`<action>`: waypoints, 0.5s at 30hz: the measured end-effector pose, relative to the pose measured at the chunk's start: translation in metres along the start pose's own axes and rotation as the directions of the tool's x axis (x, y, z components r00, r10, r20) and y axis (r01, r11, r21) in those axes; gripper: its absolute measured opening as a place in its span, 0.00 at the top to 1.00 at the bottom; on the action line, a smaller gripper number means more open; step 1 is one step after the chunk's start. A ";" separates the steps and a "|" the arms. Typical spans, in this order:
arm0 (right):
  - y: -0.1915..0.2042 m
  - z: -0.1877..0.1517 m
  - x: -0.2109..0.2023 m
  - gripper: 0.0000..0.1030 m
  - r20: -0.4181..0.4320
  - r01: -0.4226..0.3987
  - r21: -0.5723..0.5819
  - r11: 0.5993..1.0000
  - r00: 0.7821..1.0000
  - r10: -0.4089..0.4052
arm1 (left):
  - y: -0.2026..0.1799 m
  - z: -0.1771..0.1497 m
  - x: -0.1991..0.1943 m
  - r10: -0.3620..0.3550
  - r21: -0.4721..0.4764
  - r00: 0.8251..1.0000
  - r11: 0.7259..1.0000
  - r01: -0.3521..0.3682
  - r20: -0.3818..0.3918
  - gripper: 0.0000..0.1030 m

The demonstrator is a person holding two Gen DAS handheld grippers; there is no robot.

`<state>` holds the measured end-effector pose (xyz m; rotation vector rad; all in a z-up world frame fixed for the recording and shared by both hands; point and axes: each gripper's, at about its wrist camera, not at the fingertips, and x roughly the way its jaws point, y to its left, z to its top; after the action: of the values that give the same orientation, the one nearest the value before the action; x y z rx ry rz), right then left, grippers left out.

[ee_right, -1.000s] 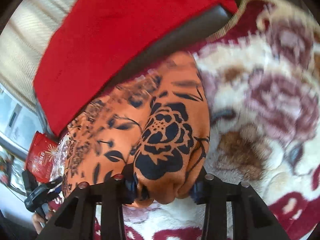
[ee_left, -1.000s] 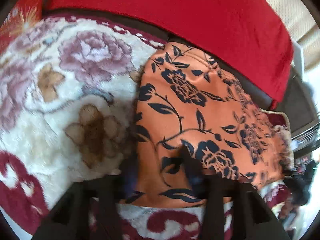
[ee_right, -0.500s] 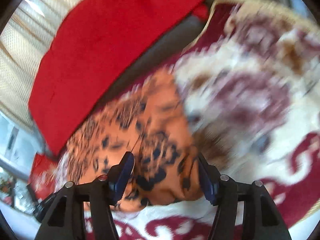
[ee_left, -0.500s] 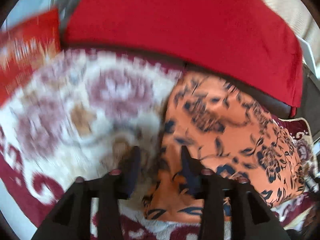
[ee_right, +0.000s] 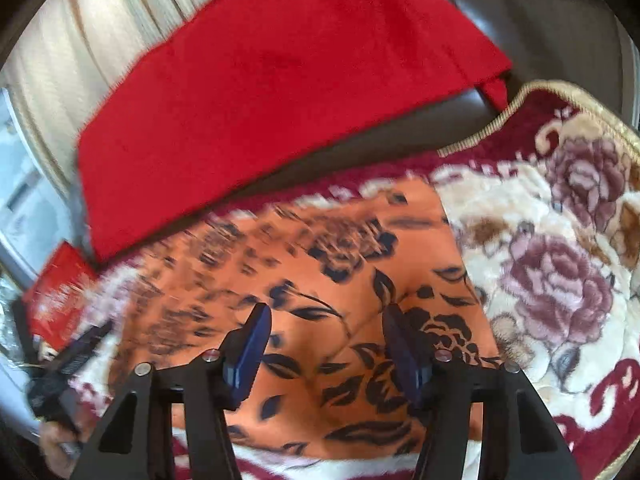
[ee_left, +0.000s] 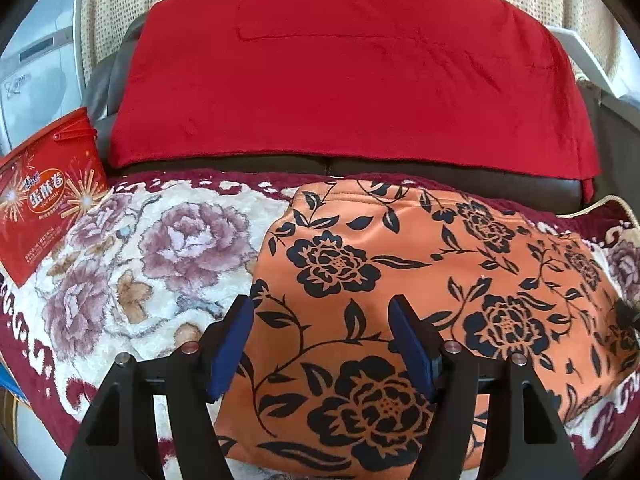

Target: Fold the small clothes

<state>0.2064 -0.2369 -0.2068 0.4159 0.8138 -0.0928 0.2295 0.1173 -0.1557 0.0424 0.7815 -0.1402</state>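
An orange garment with black flowers (ee_left: 400, 280) lies folded and flat on a floral plush blanket (ee_left: 160, 248). My left gripper (ee_left: 320, 308) hovers over the garment's near left part. Its jaws are opening, and the blue pads (ee_left: 232, 344) stand apart above the cloth without pinching it. The right wrist view is motion-blurred and shows the same garment (ee_right: 320, 280). My right gripper (ee_right: 326, 314) hangs above the garment's near right part. Its jaws are closing a little, but the pads (ee_right: 248, 344) stay wide apart with only flat cloth below.
A red blanket (ee_left: 352, 72) drapes over the dark sofa back (ee_left: 440, 176) behind the garment. A red snack box (ee_left: 44, 192) leans at the blanket's left end. Bare blanket (ee_right: 560, 280) lies right of the garment. A hand with a dark tool (ee_right: 64, 372) shows at lower left.
Both grippers were shut on folds of the orange garment and have let go. They opened and drew back and up, and the garment now lies flat on the blanket.
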 end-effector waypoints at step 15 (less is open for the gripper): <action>-0.016 0.037 0.081 0.29 -0.130 0.049 0.070 0.996 0.991 -0.039 | -0.013 -0.001 0.041 0.027 0.022 0.996 0.999 -0.025 -0.083 0.31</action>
<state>0.2839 -0.2602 -0.2479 0.4766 0.9491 -0.1383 0.2560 0.0998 -0.1849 0.0785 0.8622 -0.1222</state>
